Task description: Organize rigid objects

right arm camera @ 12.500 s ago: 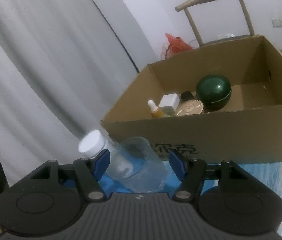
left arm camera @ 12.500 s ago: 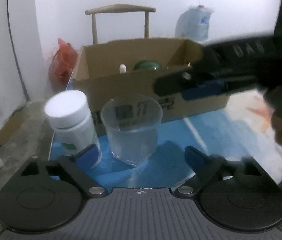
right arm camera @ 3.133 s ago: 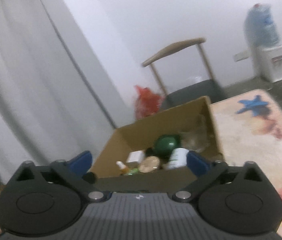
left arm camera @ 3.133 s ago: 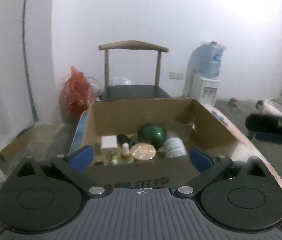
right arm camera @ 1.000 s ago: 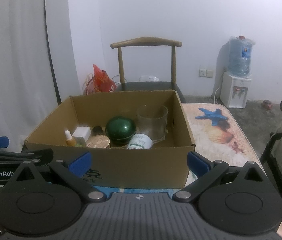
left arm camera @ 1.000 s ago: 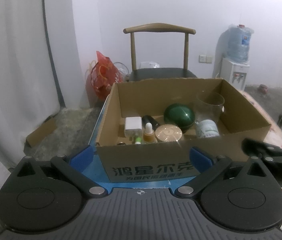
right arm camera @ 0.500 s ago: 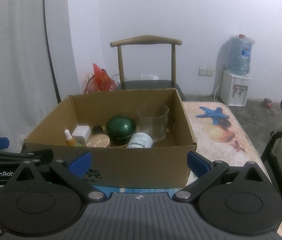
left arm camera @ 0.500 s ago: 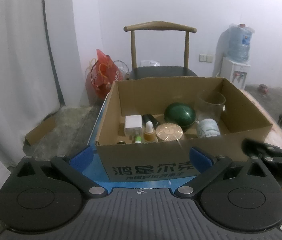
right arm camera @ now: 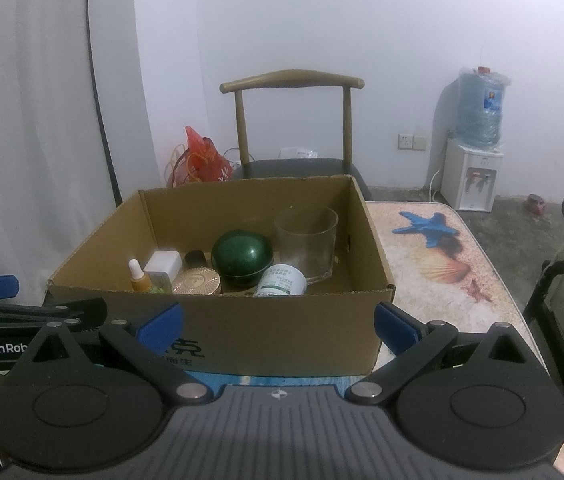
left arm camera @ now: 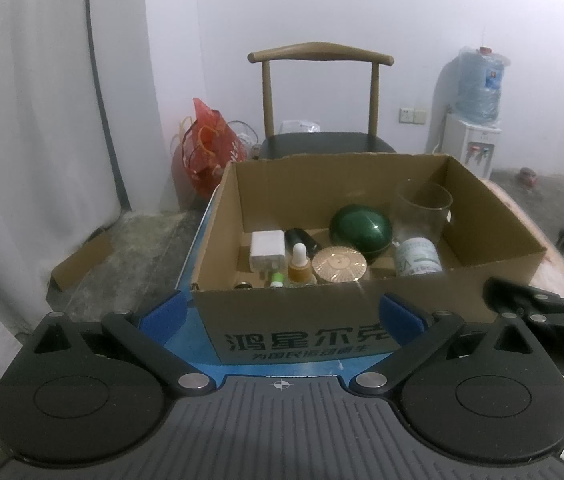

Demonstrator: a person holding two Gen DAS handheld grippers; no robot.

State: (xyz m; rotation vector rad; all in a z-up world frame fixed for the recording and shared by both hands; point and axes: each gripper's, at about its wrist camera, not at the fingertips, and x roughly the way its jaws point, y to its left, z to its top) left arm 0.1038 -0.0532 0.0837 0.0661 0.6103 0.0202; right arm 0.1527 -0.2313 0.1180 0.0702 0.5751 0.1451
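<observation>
1. Wooden chair (left arm camera: 320, 92) stands right behind the table, dark seat, curved back rail.
2. Red plastic bag (left arm camera: 208, 146) sits on the floor just beside the chair's left leg.
3. Water dispenser (right arm camera: 476, 148) against the white wall, blue bottle on top.
4. Wall socket (right arm camera: 412, 141) just beside the dispenser.
5. White curtain (left arm camera: 34, 120) hangs along the left.
6. Cardboard scrap (left arm camera: 78, 262) lies flat on the concrete floor.

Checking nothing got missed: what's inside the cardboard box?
Inside the cardboard box: glass cup, green dome jar, white bottle, gold lid, dropper bottle, white charger. The front wall hides the floor.
</observation>
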